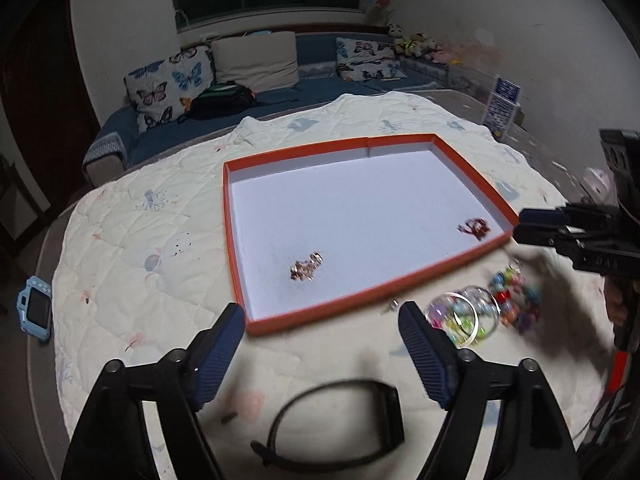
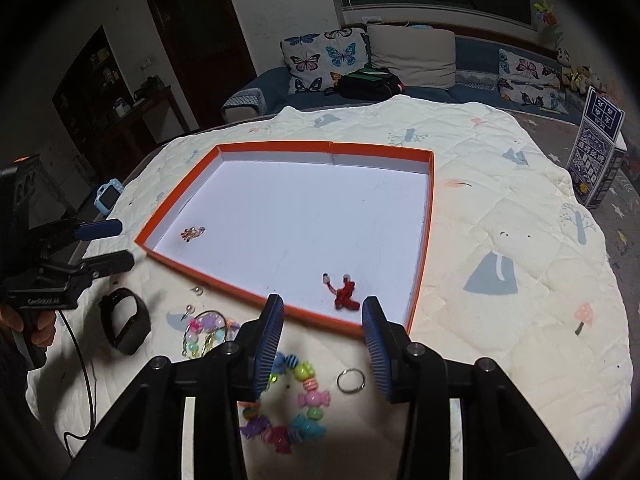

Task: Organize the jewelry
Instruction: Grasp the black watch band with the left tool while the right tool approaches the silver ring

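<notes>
Both grippers hover with jaws apart, empty: left gripper wide, right gripper narrower. Red charm lies in tray, long axis slanting toward the near rim.

A cream quilt bears the orange tray. Near the tray's front edge lie a black wristband, a bead bracelet and a key ring.

The left gripper is hanging open above the quilted cream blanket. A small rose-gold chain piece is lying inside the shallow orange-rimmed white tray.
</notes>
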`<state>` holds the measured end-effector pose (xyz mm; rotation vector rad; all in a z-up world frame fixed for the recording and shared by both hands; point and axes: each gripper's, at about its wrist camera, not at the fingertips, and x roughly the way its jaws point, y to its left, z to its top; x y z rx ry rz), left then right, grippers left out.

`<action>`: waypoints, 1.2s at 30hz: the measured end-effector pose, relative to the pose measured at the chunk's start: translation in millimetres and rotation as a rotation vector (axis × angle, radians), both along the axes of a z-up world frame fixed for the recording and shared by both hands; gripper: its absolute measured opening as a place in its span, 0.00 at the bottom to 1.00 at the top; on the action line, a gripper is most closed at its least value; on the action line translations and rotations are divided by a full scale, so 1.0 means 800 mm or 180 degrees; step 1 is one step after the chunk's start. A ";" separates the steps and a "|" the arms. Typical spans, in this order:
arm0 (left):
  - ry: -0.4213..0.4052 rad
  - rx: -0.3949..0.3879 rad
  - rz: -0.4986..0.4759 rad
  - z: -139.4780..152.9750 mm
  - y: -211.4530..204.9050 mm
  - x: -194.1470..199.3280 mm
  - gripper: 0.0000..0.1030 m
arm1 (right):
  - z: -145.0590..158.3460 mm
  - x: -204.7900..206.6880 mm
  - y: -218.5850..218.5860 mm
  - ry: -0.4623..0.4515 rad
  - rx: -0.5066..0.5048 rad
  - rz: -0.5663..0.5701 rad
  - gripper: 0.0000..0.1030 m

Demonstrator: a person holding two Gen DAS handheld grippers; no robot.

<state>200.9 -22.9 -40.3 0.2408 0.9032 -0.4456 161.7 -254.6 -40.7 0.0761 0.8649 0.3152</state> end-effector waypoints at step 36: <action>0.0975 -0.0936 0.3172 -0.035 0.024 -0.061 0.84 | -0.015 -0.053 -0.044 -0.0147 0.0379 0.0227 0.57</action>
